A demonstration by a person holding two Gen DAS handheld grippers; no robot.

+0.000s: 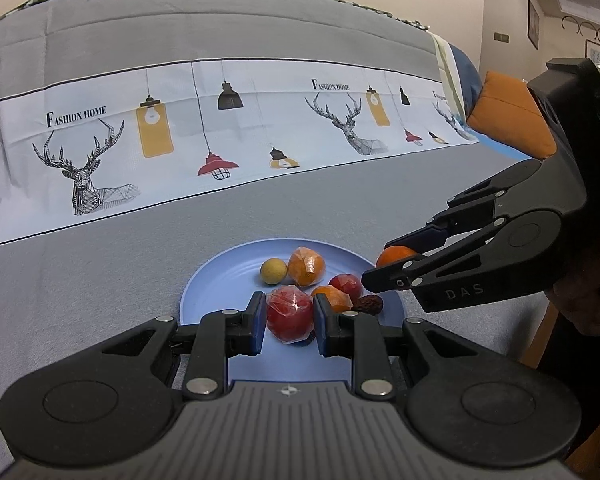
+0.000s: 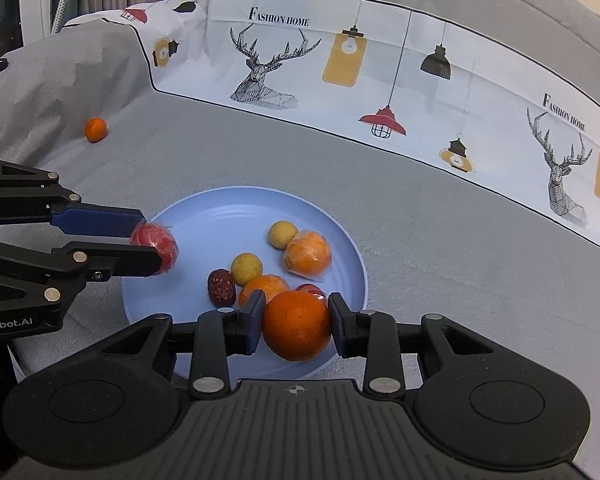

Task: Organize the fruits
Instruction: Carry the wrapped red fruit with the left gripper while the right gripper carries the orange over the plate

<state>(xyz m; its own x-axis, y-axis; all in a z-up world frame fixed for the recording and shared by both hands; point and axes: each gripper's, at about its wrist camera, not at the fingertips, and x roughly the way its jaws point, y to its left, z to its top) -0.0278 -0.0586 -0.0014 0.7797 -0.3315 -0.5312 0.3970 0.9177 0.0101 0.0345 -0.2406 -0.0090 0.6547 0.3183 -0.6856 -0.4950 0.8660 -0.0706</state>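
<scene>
Blue plate (image 2: 342, 236) sits on the grey cloth (image 2: 260, 152) covering the table, fruit piled toward its near-right side in the right wrist view. On the plate: two small yellow round fruits (image 2: 283, 234) and (image 2: 246, 268), one behind the other; a plastic-wrapped orange (image 2: 308, 255) just right of them; a dark red wrinkled date (image 2: 221, 287) at the near left of the cluster; an unwrapped orange fruit (image 2: 265, 286) beside the date; a red fruit (image 2: 312, 290) mostly hidden behind the held orange.

Right gripper (image 2: 297, 326) has jaws clenched on a bare orange (image 2: 297, 325), blue pads pressing both sides, over the plate's near edge. From the left wrist view that gripper (image 1: 384, 268) comes in from the right, the orange peeking between its tips above the plate's right rim.

Left gripper (image 1: 289, 316) has jaws clamped on a wrapped red fruit (image 1: 290, 314), plastic film glinting, held over the near part of the plate. From the right wrist view it (image 2: 150, 242) reaches in from the left, red fruit at the tips above the plate's left rim; cannot tell if the fruit touches the plate.

One small orange (image 2: 96, 129) lies alone on the grey cloth, well apart from the plate, far left. A white printed band (image 2: 340, 64) with deer, lamps and "FASHION HOME" lettering runs across the cloth behind the plate. An orange cushion (image 1: 508, 116) shows at the right edge of the left wrist view.
</scene>
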